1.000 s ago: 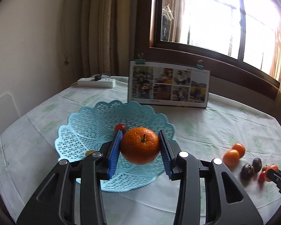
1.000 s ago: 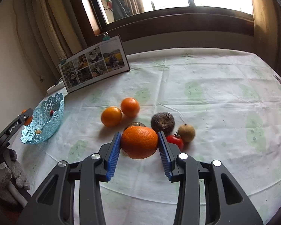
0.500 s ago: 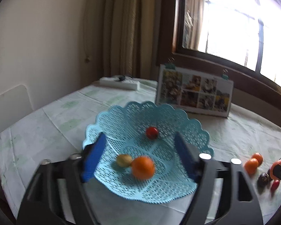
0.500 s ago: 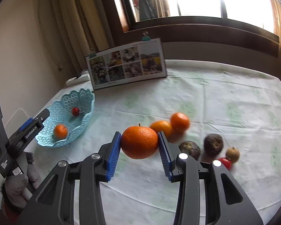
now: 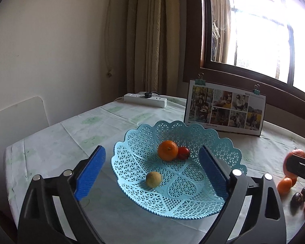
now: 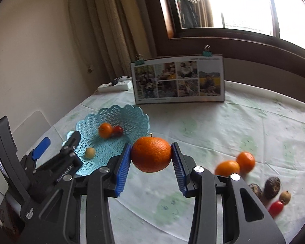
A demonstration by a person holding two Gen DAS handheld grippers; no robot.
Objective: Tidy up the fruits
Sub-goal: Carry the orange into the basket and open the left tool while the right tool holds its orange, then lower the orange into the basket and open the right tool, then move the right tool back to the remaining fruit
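Your left gripper (image 5: 152, 168) has its jaws spread wide with nothing between them, one blue pad outside the basket's lower-left rim and the other over its right side. The blue lattice basket (image 5: 223, 142) fills the centre of the left wrist view. Inside it, a small orange (image 5: 168, 150) sits touching a red fruit (image 5: 183, 153) toward the far wall, and a yellowish fruit (image 5: 153, 179) lies apart from them nearer the front. The middle and right floor of the basket is bare lattice.

Your right gripper (image 6: 151, 165) is clamped on a large orange (image 6: 151, 154), held clear above the tablecloth (image 6: 223, 122) at the centre of the right wrist view. The basket's near rim sits just to the upper left of the held fruit, and the left gripper's body crowds the lower left corner beside it.

At the right edge of that view, two small oranges (image 6: 234, 164) lie touching, slightly blurred. Below them, in the lower right, sit two dark brown fruits (image 6: 272, 185), a tan one (image 6: 285, 197) and a red one (image 6: 275, 207), close together.

The photo board (image 6: 179, 80) stands upright behind the basket, with cloth showing between them. A power strip (image 5: 145, 100) lies at the table's far edge, upper left of the board.
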